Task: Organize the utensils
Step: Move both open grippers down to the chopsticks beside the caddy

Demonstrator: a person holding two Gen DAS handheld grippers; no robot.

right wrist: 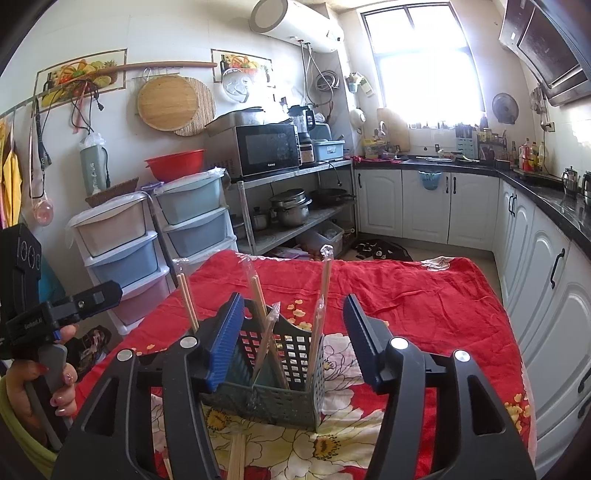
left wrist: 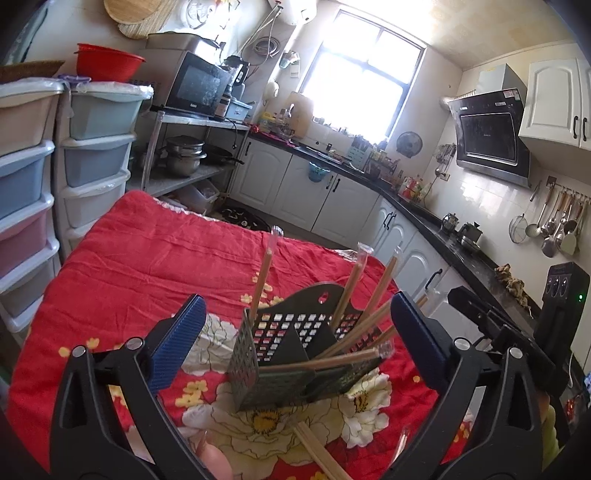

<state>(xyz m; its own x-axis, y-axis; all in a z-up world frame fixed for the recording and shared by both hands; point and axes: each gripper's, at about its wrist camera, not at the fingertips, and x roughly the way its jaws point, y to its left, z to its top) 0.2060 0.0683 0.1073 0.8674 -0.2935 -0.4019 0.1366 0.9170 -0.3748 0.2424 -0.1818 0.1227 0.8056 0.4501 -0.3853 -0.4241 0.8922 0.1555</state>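
Kitchen, daylight. Bright window point(right wrist: 424, 62) on far wall, overexposed. White cabinets point(right wrist: 424, 203) under dark countertop point(right wrist: 535, 184), running along far and right walls. Microwave point(right wrist: 267, 147) on metal shelf rack point(right wrist: 295, 206); pots below. Pastel plastic drawers point(right wrist: 125, 254) at left. Water heater point(right wrist: 295, 20) high on wall. Range hood point(left wrist: 487, 136) over tiled wall, ladles point(left wrist: 554, 225) hanging beside it. Red floral cloth point(right wrist: 406, 291) covers table.

Pretty clearly a lived-in home kitchen: black microwave point(right wrist: 266, 148) on a metal shelf, steel pots point(right wrist: 290, 206) underneath, white cabinets point(right wrist: 424, 206), a slanted black range hood point(left wrist: 487, 136), ladles hanging on the tiled wall point(left wrist: 554, 225).
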